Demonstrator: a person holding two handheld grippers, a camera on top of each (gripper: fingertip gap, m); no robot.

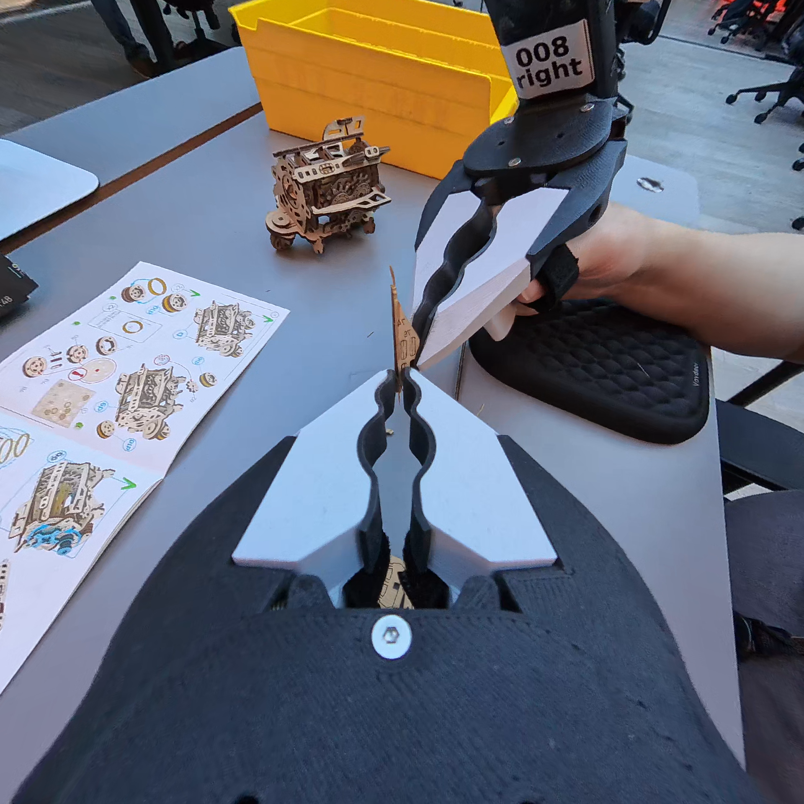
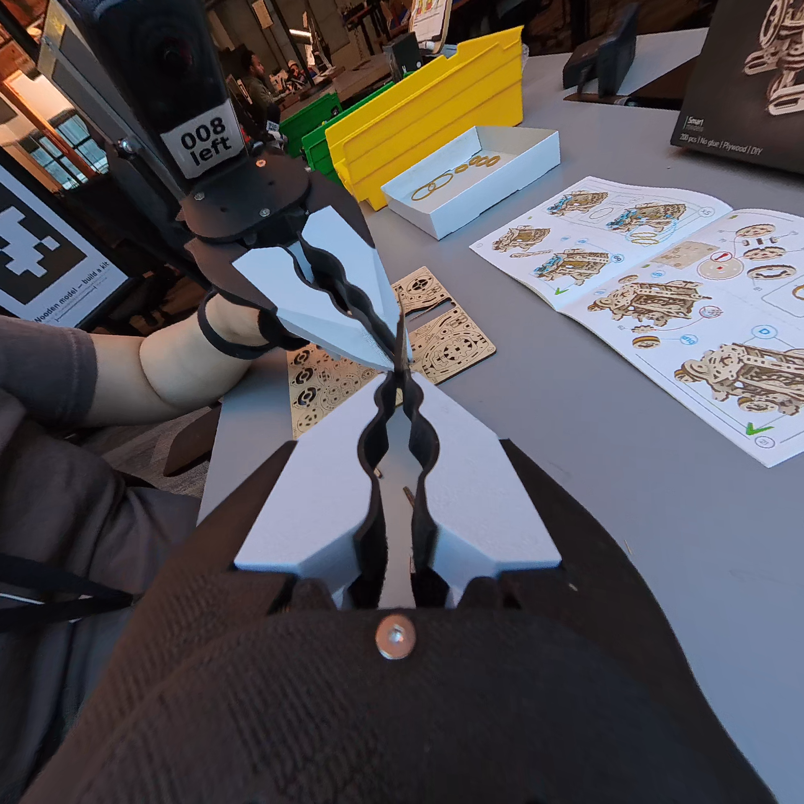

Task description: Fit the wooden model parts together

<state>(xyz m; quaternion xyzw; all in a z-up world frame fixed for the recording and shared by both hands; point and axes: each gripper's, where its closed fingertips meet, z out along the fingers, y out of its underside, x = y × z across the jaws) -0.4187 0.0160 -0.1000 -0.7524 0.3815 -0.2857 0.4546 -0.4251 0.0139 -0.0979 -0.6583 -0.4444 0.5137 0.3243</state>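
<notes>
Both hand-held grippers meet tip to tip over the grey counter [image 1: 330,330], each pinched on the same thin wooden part [image 1: 402,335].

Left hand-held gripper [image 1: 396,375]: jaws nearly closed, tips clamping the part's lower edge. The part stands on edge, upright, above those tips. In the right wrist view the left unit [image 2: 393,363] comes in from upper left, angled down, with a bare forearm [image 2: 174,370] lying low at the counter edge.

Right hand-held gripper [image 2: 398,383]: jaws closed to a narrow slit at the tips, part held edge-on between them. From the left wrist view it [image 1: 413,343] descends steeply from upper right; the holding hand [image 1: 609,261] sits over a black padded wrist rest [image 1: 609,370].

Assembled wooden model [image 1: 324,191] stands well apart, in front of a yellow bin [image 1: 391,78]. Open instruction booklet [image 1: 108,383] lies flat to the left. Laser-cut plywood sheets [image 2: 448,339] lie on the counter just behind the grippers; white tray [image 2: 500,182] with rubber bands [image 2: 435,187] beside the bin.
</notes>
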